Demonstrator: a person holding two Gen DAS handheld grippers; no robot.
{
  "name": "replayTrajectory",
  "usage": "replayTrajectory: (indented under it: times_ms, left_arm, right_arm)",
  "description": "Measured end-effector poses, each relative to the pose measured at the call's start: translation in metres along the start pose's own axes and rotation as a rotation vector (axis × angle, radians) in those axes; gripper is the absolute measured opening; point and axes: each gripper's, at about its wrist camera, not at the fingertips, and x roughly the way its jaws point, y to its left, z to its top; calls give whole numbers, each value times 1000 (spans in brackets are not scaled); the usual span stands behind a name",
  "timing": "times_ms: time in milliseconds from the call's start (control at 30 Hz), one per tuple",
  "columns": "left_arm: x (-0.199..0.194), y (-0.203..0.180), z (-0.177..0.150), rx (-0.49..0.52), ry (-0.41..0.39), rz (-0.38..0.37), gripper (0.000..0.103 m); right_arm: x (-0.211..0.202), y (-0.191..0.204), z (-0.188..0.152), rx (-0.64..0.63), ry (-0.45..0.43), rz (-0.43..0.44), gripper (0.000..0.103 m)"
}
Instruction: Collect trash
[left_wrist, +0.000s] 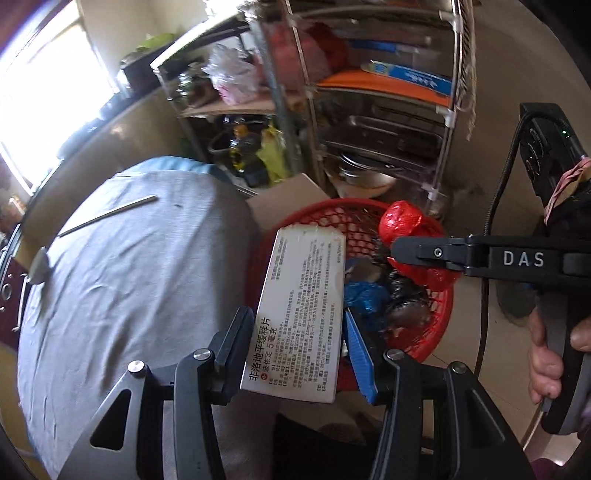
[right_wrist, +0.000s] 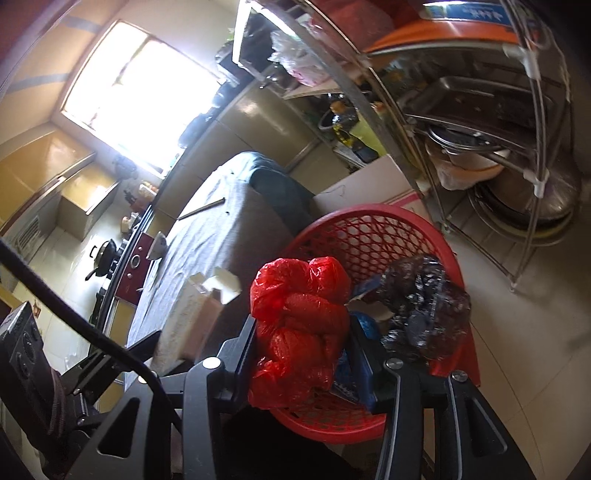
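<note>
Plainly, the left hand-held gripper (left_wrist: 295, 354) was clamped on a white medicine box (left_wrist: 301, 314) printed with Chinese text, one black finger on its left face and the blue-padded finger on its right. The box stood tilted, its far end over the near rim of the red mesh basket (left_wrist: 439, 321). The right hand-held gripper (right_wrist: 306, 354) was closed on a crumpled red plastic bag (right_wrist: 299, 325), which bulged up between its fingers above the near rim of that red mesh basket (right_wrist: 369, 240). From the left wrist camera, the same bag (left_wrist: 400, 219) hung pinched at the tip of the right tool, over the far side of the basket.

Inside the basket lay a crinkled black plastic bag (right_wrist: 424, 306) against the right wall and a blue scrap (left_wrist: 364, 299) nearer the middle. The basket sat on the floor just beside the right edge of a worktop covered in grey cloth (left_wrist: 140, 280). A thin metal rod (left_wrist: 107, 216) lay near the worktop's far left corner. Behind the basket stood a cardboard sheet (right_wrist: 365, 184) and a steel shelf rack (left_wrist: 376, 110) stacked with pans and trays.
</note>
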Motion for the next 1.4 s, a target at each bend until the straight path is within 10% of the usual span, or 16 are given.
replayTrajectory:
  times_ms: [633, 1400]
  left_arm:
    - [-81, 70, -23, -218, -144, 209, 79]
    - [-241, 216, -163, -703, -297, 674, 87]
  right_arm:
    - [3, 46, -4, -85, 4, 49, 60]
    - [16, 312, -98, -700, -32, 98, 63]
